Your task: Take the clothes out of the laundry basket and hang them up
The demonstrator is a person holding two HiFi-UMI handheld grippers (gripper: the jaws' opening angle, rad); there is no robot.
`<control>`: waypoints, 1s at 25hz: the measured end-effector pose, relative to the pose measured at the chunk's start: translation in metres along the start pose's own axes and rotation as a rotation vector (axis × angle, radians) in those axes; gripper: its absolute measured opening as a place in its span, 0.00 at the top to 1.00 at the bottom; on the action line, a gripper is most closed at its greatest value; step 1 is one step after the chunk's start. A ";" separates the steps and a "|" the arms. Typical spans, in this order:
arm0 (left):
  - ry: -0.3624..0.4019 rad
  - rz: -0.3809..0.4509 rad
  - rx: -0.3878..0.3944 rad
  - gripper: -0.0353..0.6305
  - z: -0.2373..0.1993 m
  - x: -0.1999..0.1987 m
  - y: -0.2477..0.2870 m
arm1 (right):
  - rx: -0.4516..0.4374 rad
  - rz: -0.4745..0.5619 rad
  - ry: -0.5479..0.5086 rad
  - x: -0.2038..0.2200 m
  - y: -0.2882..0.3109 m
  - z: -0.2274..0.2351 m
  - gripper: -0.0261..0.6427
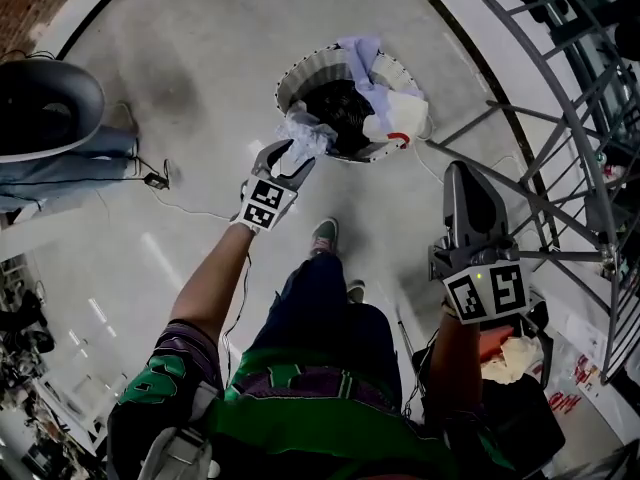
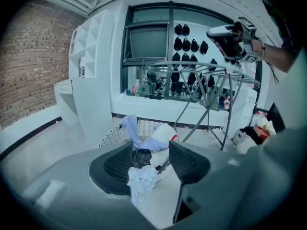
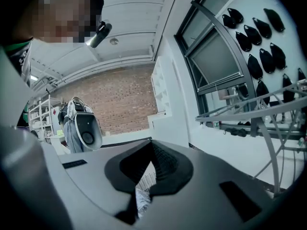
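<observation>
A white wicker laundry basket [image 1: 300, 71] stands on the floor ahead of me, with a lavender garment [image 1: 365, 63] and a white piece with red trim [image 1: 398, 118] piled in it. A crumpled pale cloth [image 1: 305, 136] hangs at its near rim. My left gripper [image 1: 292, 158] is down at that rim. In the left gripper view its jaws stand apart, with the pale cloth [image 2: 141, 178] in the gap and the basket [image 2: 115, 135] behind. My right gripper [image 1: 462, 173] is off to the right of the basket, shut and empty; its pads [image 3: 163, 164] meet.
A grey metal drying rack [image 1: 560, 188] fills the right side, close to my right gripper. A bystander in jeans [image 1: 60, 168] stands at the left. A thin cable [image 1: 180, 206] crosses the floor. A dark bag with orange and white things [image 1: 500, 353] sits by my right leg.
</observation>
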State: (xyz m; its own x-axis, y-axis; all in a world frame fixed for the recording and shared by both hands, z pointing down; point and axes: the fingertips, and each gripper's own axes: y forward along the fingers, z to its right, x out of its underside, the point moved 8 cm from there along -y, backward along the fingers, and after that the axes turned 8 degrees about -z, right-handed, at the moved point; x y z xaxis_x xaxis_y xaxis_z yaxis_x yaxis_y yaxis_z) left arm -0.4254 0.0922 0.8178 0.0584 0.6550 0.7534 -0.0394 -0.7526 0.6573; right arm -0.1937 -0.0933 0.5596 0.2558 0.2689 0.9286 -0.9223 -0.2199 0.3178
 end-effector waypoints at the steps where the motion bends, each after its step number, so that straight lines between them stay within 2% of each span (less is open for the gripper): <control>1: 0.008 -0.013 0.005 0.58 -0.001 0.008 0.012 | 0.002 -0.003 0.004 0.007 0.006 0.003 0.96; 6: 0.023 -0.089 0.008 0.58 -0.006 0.052 0.064 | 0.016 -0.012 0.011 0.039 0.030 0.016 0.96; 13: 0.001 -0.176 0.023 0.58 -0.002 0.098 0.117 | 0.040 -0.043 0.029 0.074 0.046 0.035 0.96; 21: 0.071 -0.204 -0.029 0.58 -0.007 0.103 0.152 | 0.033 -0.071 0.051 0.091 0.054 0.044 0.96; 25: 0.095 -0.237 -0.044 0.62 -0.007 0.098 0.156 | 0.030 -0.085 0.058 0.094 0.054 0.048 0.96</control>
State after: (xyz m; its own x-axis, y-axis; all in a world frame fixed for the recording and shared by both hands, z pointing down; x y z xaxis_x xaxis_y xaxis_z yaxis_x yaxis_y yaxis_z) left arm -0.4329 0.0395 0.9941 -0.0230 0.8180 0.5748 -0.0798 -0.5746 0.8145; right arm -0.2056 -0.1246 0.6729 0.3150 0.3418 0.8854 -0.8886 -0.2215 0.4016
